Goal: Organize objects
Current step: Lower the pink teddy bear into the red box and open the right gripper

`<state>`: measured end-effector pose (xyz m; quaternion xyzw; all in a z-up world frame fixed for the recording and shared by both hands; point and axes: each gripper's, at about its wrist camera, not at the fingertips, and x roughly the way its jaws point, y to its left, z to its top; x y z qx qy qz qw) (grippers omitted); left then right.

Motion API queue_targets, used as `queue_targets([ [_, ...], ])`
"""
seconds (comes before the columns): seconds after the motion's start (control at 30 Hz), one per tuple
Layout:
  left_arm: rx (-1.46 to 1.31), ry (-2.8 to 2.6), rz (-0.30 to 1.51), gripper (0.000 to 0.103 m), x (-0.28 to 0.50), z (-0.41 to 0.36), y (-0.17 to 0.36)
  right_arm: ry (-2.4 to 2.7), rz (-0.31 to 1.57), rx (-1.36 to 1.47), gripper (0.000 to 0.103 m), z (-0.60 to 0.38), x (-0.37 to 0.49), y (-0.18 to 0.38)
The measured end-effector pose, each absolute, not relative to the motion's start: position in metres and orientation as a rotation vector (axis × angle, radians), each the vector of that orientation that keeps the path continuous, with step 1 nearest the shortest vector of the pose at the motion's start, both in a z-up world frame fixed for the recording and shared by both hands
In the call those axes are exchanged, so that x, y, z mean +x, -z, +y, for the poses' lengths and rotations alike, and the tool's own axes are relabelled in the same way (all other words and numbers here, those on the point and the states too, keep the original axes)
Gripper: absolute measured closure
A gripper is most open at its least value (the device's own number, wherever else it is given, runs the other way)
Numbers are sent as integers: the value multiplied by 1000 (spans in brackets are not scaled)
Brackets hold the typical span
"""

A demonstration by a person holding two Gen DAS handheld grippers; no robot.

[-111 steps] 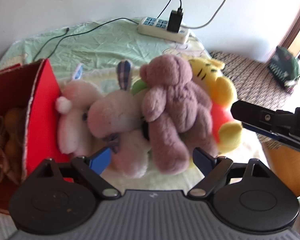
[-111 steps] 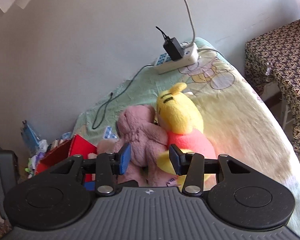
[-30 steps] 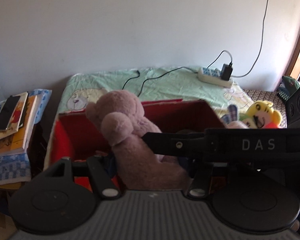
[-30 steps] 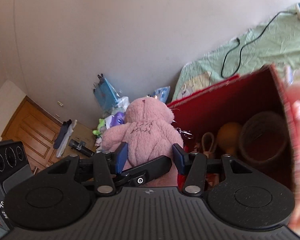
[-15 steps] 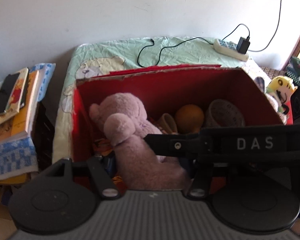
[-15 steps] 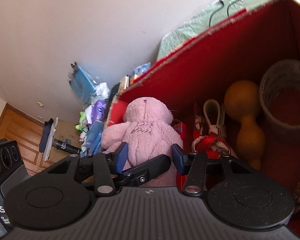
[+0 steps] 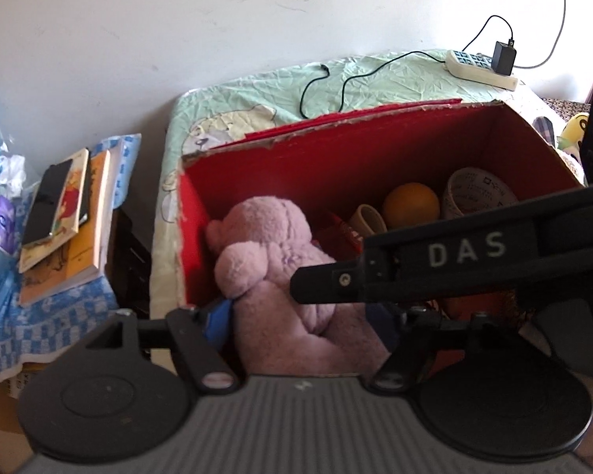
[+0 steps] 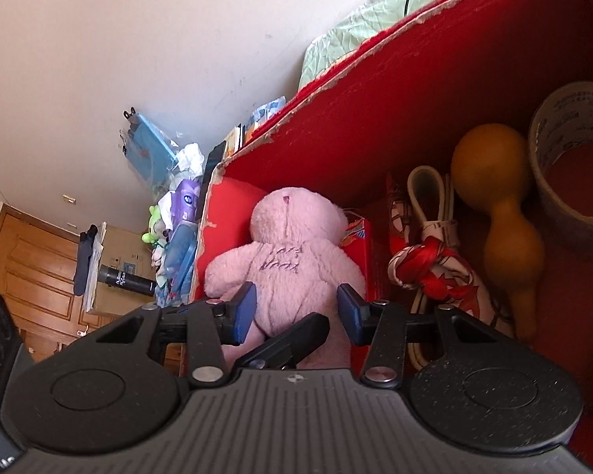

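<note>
A pink teddy bear [image 7: 265, 237] [image 8: 292, 245] sits upright in the left end of the red cardboard box [image 7: 355, 158] [image 8: 415, 98], its back toward the right wrist camera. My left gripper [image 7: 300, 322] is shut on the bear's lower body, blue pads pressed into each side. My right gripper [image 8: 296, 308] also pinches the bear's waist. One right finger [image 7: 454, 264], lettered DAS, crosses in front of the bear. A left finger [image 8: 284, 339] shows beneath the bear.
The box also holds an orange gourd [image 8: 494, 197], a tape roll [image 8: 573, 158], a red-and-white ribbon bundle [image 8: 427, 272] and a white strap. Left of the box, books with a phone [image 7: 59, 213] are stacked. A power strip [image 7: 480, 69] and cable lie on the green sheet behind.
Both grippers have carried the bear from above the box rim down into the box's left end. Grip on the bear is unchanged.
</note>
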<state>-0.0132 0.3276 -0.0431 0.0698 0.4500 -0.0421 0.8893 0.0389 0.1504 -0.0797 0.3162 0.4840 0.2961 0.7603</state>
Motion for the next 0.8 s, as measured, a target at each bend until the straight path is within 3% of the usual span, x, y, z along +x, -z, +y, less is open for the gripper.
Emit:
queue_targets([
  [0.63,140,-10,1002,28,-7,323,39,-622,1029,660,52,141,32,67],
  [0.8,134,-37,978,23,-14,325,26,-597,996,658,52,131,27,60],
])
